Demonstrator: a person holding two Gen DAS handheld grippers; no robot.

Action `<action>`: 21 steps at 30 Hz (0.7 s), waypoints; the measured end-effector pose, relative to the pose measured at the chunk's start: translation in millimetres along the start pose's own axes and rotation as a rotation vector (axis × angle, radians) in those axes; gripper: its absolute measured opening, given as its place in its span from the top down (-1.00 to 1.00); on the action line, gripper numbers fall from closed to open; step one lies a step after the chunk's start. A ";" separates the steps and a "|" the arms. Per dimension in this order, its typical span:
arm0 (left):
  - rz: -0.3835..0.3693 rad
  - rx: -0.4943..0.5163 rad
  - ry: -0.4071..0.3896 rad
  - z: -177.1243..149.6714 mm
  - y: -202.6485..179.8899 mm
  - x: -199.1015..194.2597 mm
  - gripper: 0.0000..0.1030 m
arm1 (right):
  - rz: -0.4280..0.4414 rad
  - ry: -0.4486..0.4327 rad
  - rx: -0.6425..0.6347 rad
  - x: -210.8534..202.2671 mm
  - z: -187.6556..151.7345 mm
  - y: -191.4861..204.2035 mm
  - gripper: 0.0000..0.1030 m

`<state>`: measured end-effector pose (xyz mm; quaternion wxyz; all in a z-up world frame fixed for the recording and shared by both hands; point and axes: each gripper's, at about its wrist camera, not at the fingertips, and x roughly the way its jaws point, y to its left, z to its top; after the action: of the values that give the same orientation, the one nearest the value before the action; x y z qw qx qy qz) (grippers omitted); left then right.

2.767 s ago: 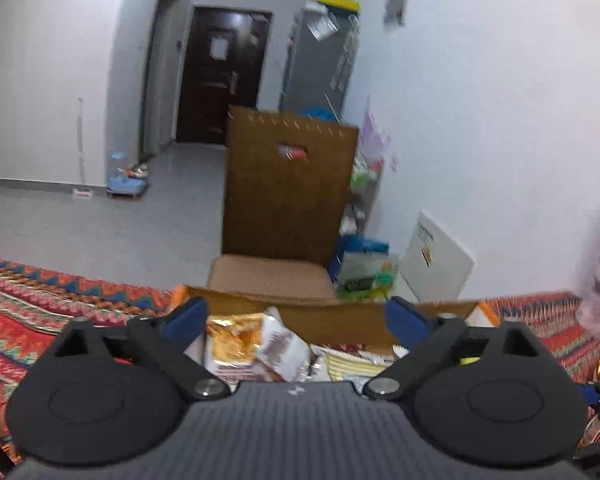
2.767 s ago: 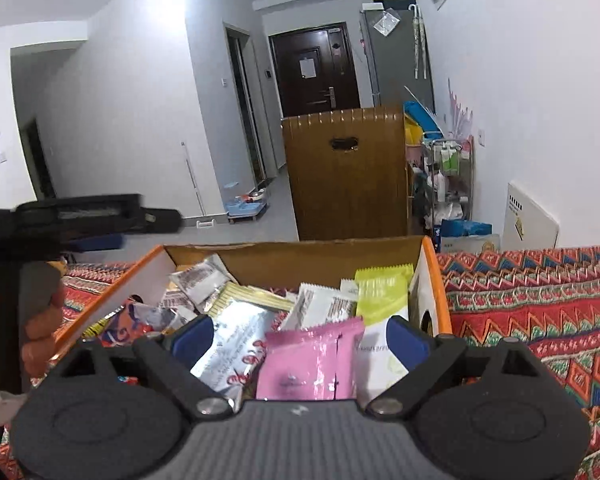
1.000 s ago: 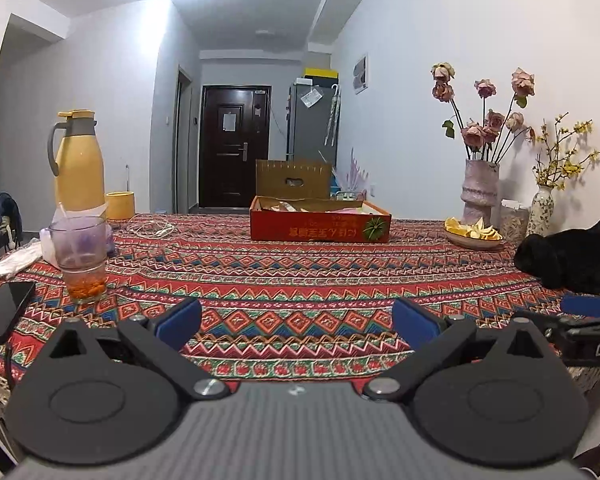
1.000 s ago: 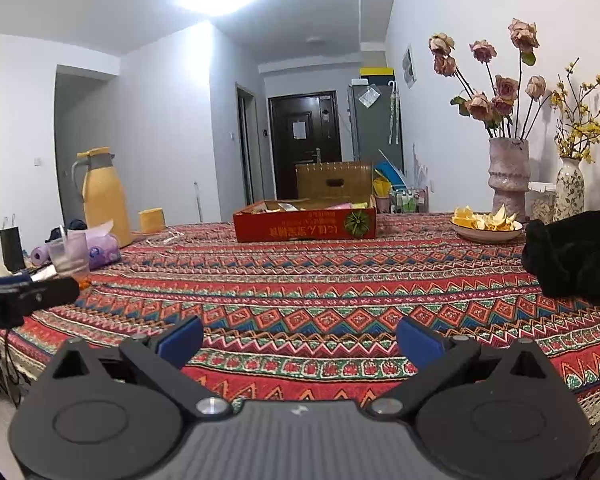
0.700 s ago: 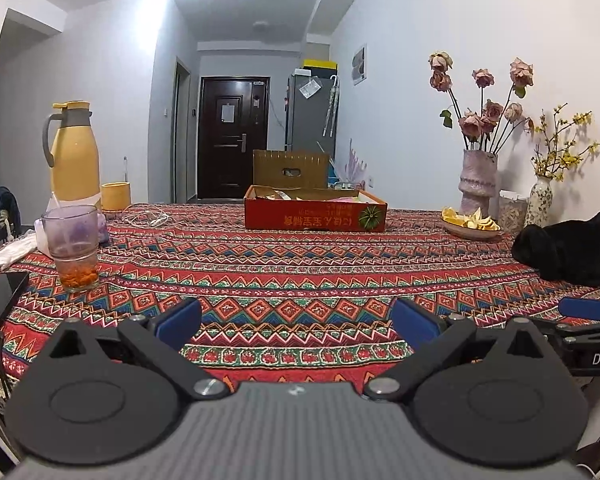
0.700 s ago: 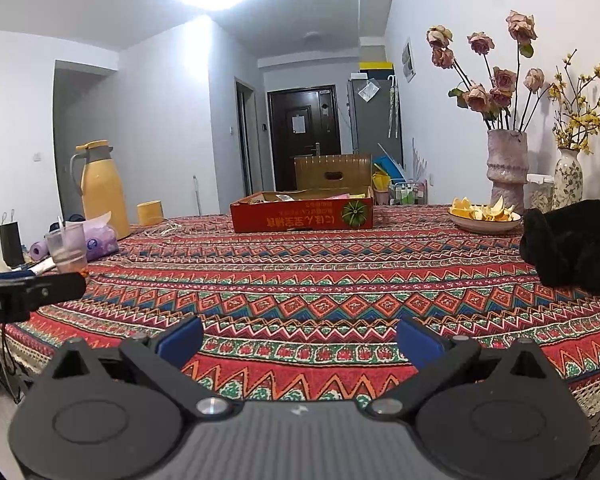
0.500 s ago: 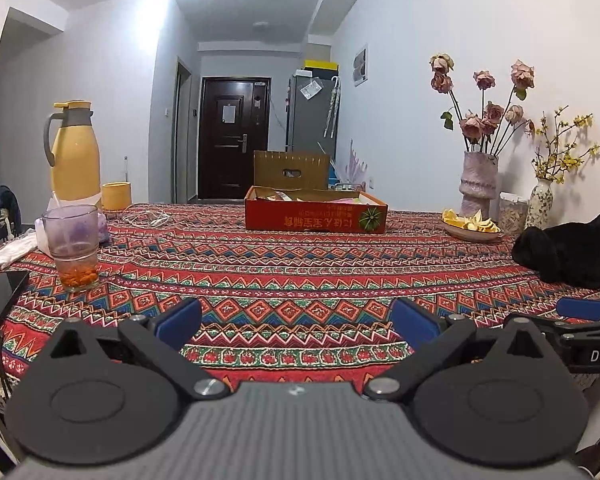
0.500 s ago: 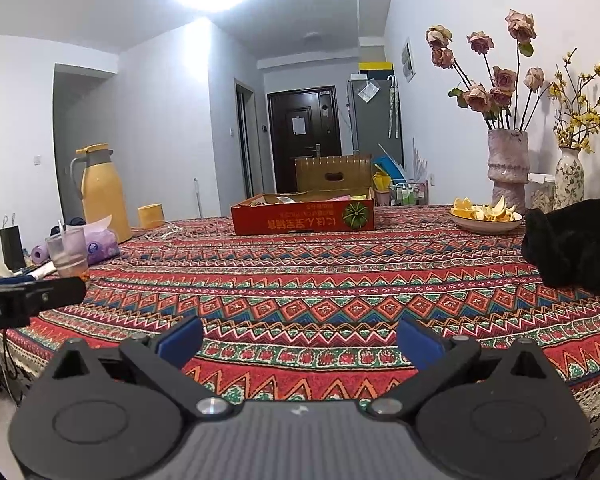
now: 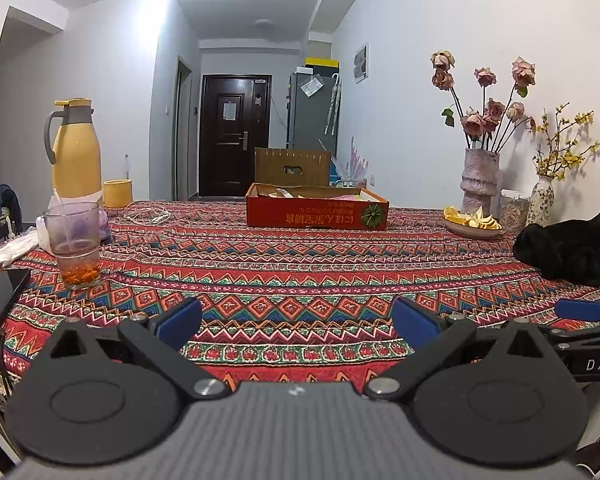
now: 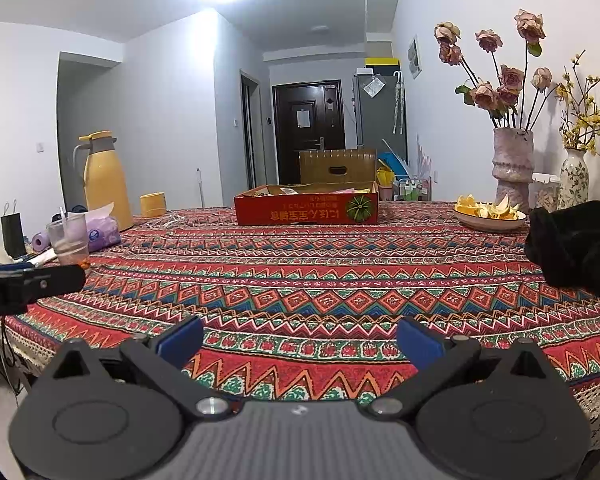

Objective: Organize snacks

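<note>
A red cardboard box (image 9: 317, 213) with snack packets inside sits at the far side of the patterned tablecloth (image 9: 300, 272); it also shows in the right wrist view (image 10: 306, 209). My left gripper (image 9: 296, 322) is open and empty, held at the near table edge, far from the box. My right gripper (image 10: 300, 342) is open and empty, also at the near edge. The right gripper's finger shows at the right of the left wrist view (image 9: 580, 310); the left gripper's body shows at the left of the right wrist view (image 10: 28, 282).
A glass (image 9: 74, 246), a phone (image 9: 0, 298) and a yellow jug (image 9: 76, 152) stand at left. A plate of peels (image 9: 472, 224), two vases (image 9: 480, 178) and a black cloth bundle (image 9: 568, 250) sit at right. A wooden chair back (image 9: 292, 168) stands behind the box.
Both grippers have pulled back from over the snack box to the near table edge, and have stayed nearly still over the last half second. Both remain open and empty.
</note>
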<state>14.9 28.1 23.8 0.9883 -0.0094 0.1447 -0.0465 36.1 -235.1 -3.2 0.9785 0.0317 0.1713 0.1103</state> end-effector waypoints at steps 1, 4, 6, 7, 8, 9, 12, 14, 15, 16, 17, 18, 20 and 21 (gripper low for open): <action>0.000 0.000 0.000 -0.2 -0.2 -0.1 -1.00 | 0.000 0.000 0.000 -0.1 -0.1 0.0 -1.00; -0.003 -0.001 0.005 -0.3 0.0 0.7 -1.00 | -0.001 0.002 0.000 0.2 -0.5 -0.1 -1.00; -0.006 -0.003 0.011 -1.1 0.1 1.6 -1.00 | -0.002 0.005 0.000 0.5 -0.8 -0.1 -1.00; -0.007 -0.002 0.012 -1.3 -0.1 1.8 -1.00 | -0.002 0.006 0.001 0.5 -1.0 0.4 -1.00; -0.006 -0.001 0.012 -1.6 -0.1 1.6 -1.00 | -0.005 0.007 0.003 0.9 -0.8 0.4 -1.00; -0.005 -0.001 0.011 -1.6 -0.1 1.3 -1.00 | -0.004 0.013 0.005 1.8 -0.6 0.1 -1.00; -0.005 -0.002 0.009 -1.6 0.5 0.6 -1.00 | 0.001 0.025 0.016 3.8 -0.3 -2.2 -1.00; -0.004 -0.001 0.009 -1.6 0.3 0.8 -1.00 | -0.005 0.026 0.018 4.2 -0.7 -2.6 -1.00; -0.004 -0.001 0.011 -1.5 0.4 0.9 -1.00 | -0.006 0.026 0.017 4.3 -0.7 -2.8 -1.00; -0.005 0.000 0.012 -1.6 0.5 0.9 -1.00 | -0.007 0.025 0.017 4.0 -0.6 -3.0 -1.00; -0.006 0.001 0.013 -1.7 -0.2 0.8 -1.00 | -0.008 0.024 0.017 3.9 -0.5 -2.9 -1.00; -0.006 0.002 0.014 -1.8 -0.1 0.6 -1.00 | -0.007 0.024 0.016 4.0 -0.4 -2.7 -1.00; -0.008 0.003 0.014 -1.7 -0.7 0.5 -1.00 | -0.009 0.029 0.011 5.1 -0.6 -1.7 -1.00; -0.008 0.004 0.013 -1.6 -1.2 0.4 -1.00 | -0.010 0.031 0.010 5.5 -1.0 -2.1 -1.00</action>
<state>14.7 26.8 22.3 0.9872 -0.0078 0.1512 -0.0508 41.2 -235.9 -6.2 0.9761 0.0341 0.1873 0.1050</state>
